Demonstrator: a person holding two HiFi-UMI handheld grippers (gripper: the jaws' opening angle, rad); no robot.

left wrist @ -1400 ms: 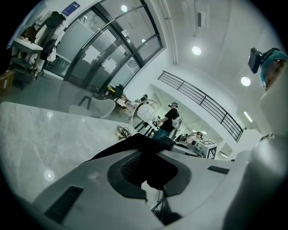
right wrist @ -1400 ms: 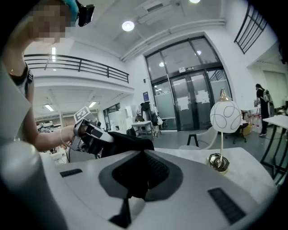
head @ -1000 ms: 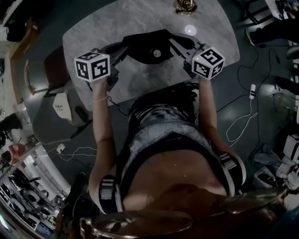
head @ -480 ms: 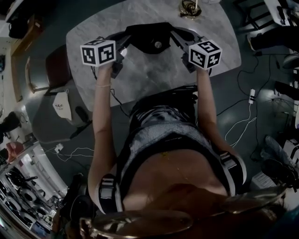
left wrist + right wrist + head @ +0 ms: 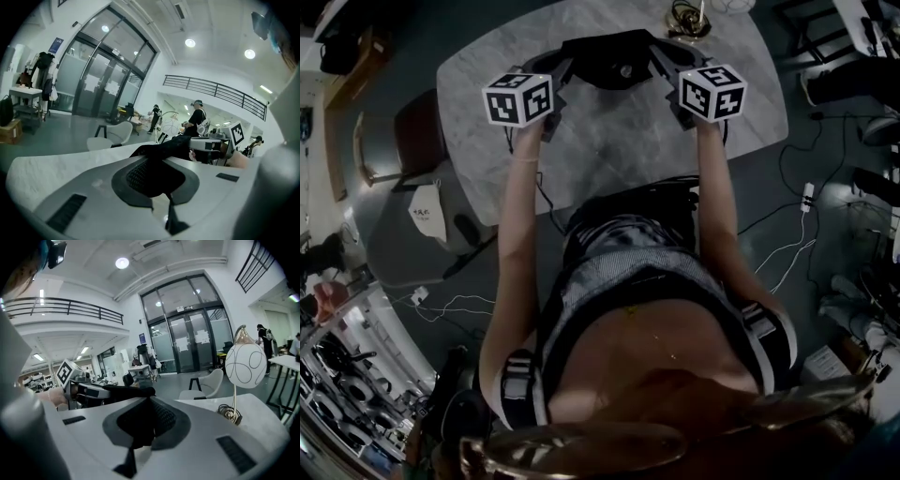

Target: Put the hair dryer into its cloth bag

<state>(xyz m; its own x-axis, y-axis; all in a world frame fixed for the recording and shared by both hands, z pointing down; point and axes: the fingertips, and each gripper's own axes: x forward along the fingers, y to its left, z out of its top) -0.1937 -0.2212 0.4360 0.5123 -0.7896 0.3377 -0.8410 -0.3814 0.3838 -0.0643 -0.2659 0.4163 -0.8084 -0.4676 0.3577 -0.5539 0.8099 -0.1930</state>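
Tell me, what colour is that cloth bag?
The cloth bag is black; the head view shows it best.

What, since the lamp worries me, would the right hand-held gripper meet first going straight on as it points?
The black cloth bag that the right hand-held gripper is clamped on; past it probably the table, left of the lamp, though depth is unclear.
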